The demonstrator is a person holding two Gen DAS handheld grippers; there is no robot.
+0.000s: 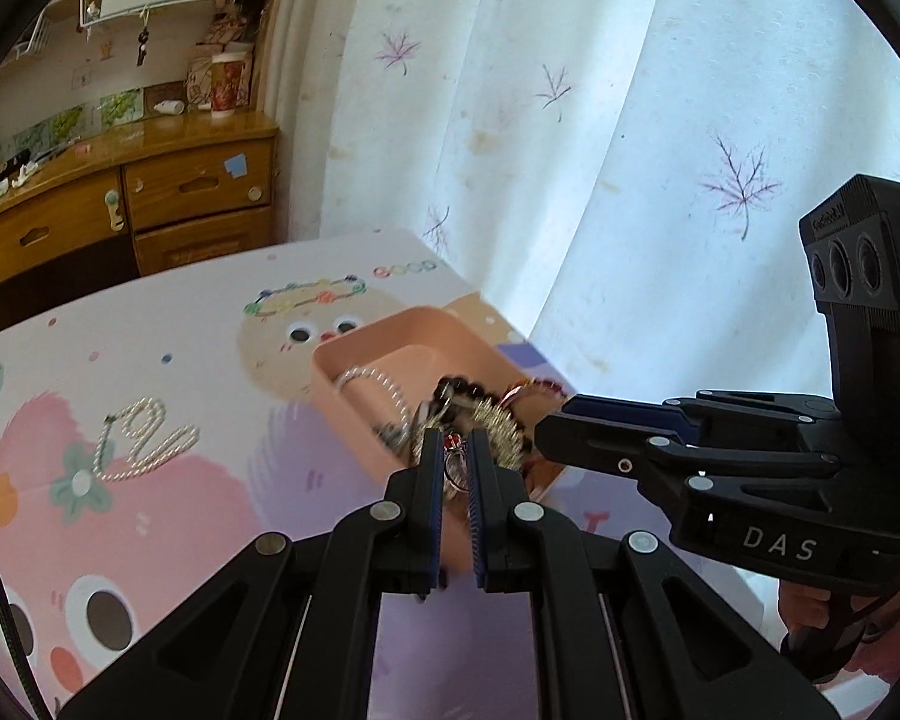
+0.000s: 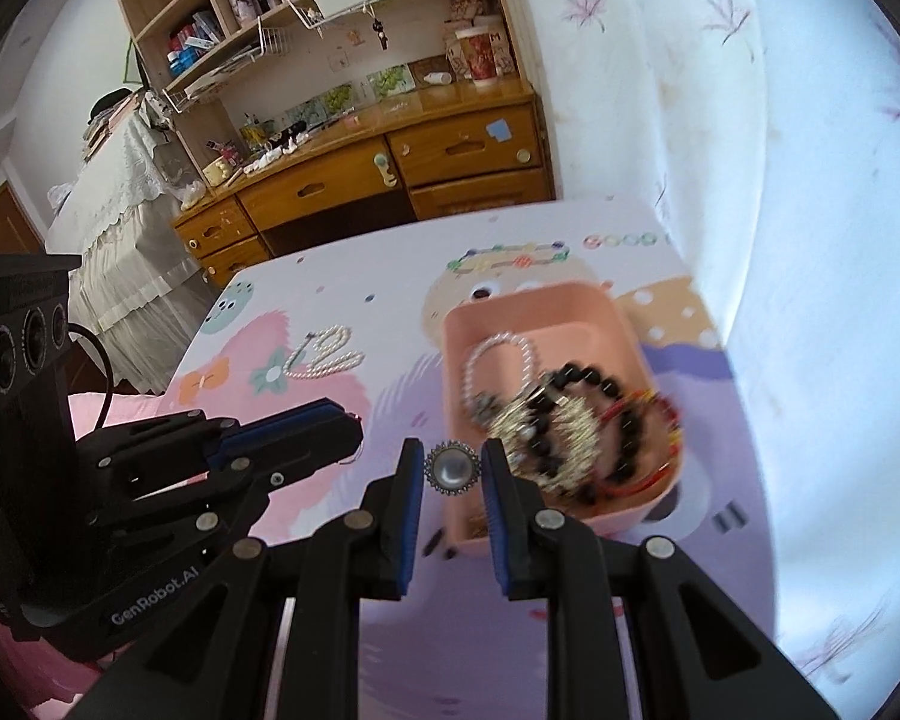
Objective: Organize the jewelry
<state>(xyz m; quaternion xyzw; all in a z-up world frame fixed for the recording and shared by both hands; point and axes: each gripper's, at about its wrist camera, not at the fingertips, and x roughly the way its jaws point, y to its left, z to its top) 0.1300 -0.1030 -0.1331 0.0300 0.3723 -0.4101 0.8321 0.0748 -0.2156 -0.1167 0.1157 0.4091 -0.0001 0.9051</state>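
A pink tray (image 1: 354,360) (image 2: 606,306) on the cartoon-print table holds a heap of jewelry: a black bead bracelet (image 2: 594,390), a silver bead bracelet (image 2: 498,354), a gold piece and red strings. My left gripper (image 1: 453,450) is shut on a small silver ring with a red bit, just over the tray's near edge. My right gripper (image 2: 452,465) is shut on a round pearl brooch (image 2: 452,468), held beside the tray's left wall. A pearl necklace (image 1: 144,438) (image 2: 324,354) lies on the table to the left. A colourful bead bracelet (image 1: 306,294) (image 2: 510,258) lies behind the tray.
A white curtain (image 1: 570,120) hangs close behind and right of the table. A wooden desk with drawers (image 2: 390,168) and shelves stands at the back. A bed with a lace cover (image 2: 108,210) is on the left. The table's far edge (image 1: 210,255) is near the desk.
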